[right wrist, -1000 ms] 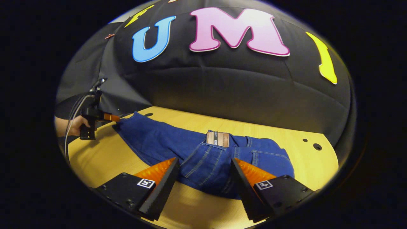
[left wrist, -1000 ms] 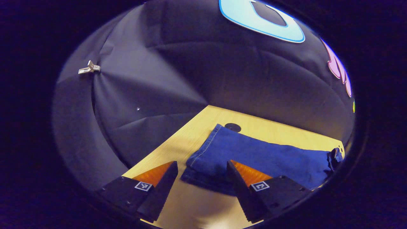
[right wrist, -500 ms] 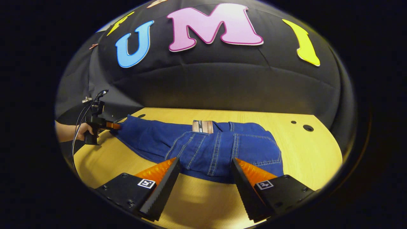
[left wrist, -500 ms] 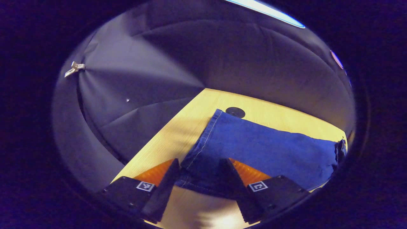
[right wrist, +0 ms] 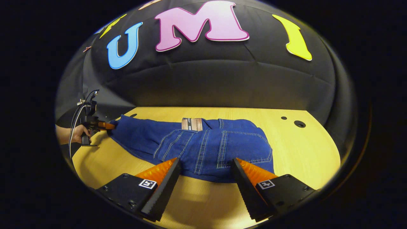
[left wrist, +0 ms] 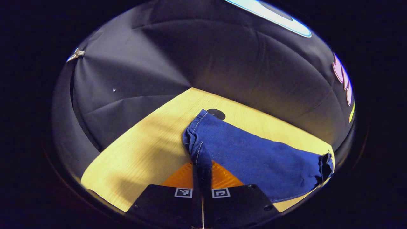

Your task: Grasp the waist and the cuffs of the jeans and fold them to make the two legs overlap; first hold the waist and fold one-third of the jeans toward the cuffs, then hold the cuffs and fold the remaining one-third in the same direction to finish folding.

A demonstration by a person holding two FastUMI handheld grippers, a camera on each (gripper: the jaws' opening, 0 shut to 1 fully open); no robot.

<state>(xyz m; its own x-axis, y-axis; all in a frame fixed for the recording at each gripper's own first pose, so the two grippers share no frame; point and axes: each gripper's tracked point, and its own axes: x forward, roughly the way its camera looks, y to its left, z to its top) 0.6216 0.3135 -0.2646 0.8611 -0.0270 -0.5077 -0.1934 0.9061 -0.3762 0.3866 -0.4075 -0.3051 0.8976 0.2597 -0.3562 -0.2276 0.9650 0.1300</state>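
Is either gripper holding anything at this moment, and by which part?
The left gripper pinches the jeans at the cuff end; the right gripper holds nothing, jaws open.

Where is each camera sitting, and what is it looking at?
Left gripper view: rides the left gripper, low at the table's end, facing along the jeans; its fingers pinch the cuffs.
Right gripper view: rides the right gripper, facing the waist; its open fingers show, plus a hand with the other gripper far off.
Shared: jeans and table.

left gripper view close at the jeans cuff end, right gripper view low near waist, both sharing jeans and table
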